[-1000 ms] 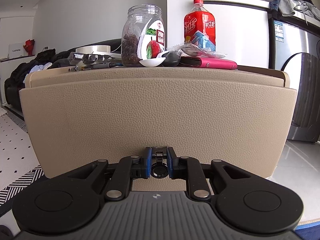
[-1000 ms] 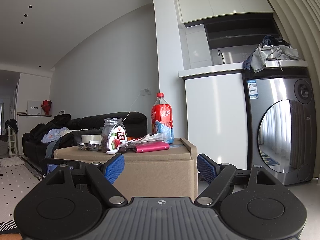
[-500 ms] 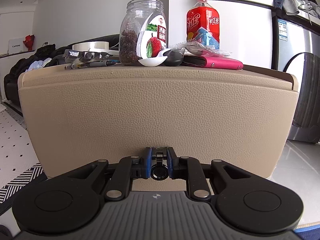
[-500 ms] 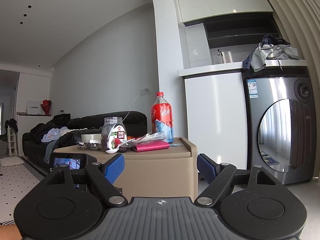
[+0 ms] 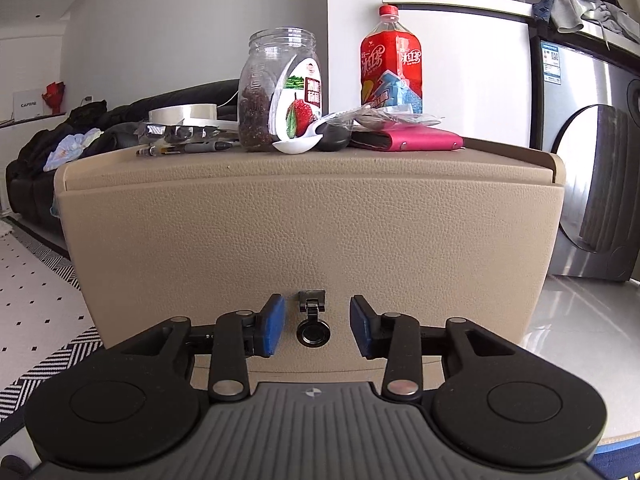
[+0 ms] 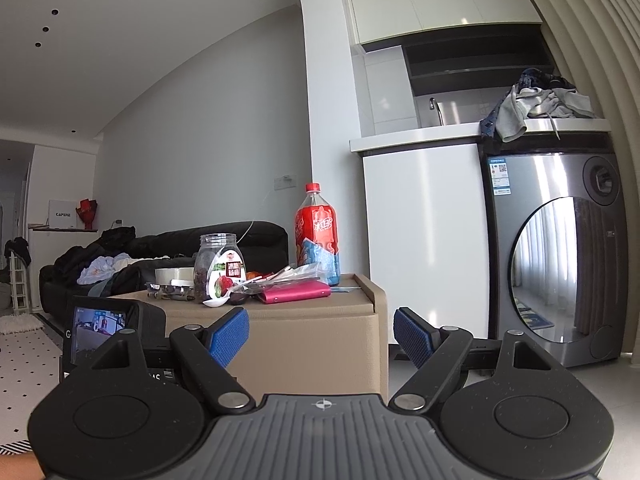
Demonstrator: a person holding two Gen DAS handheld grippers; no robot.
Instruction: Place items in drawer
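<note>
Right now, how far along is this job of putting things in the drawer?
Barely started. Nothing looks stowed: the jar, bottle, pink wallet and spoon all sit on the cabinet. In hand: nothing. The left gripper has its fingers open either side of the ring pull on the drawer; the right gripper is open, farther back. Left: moving every item in.

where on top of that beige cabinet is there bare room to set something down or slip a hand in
The beige cabinet's top is bare along its front edge, ahead of the pens, white spoon and pink wallet, and at the right end beyond the wallet. The middle is crowded: the jar, red bottle, tape roll and wrappers sit close together.
</note>
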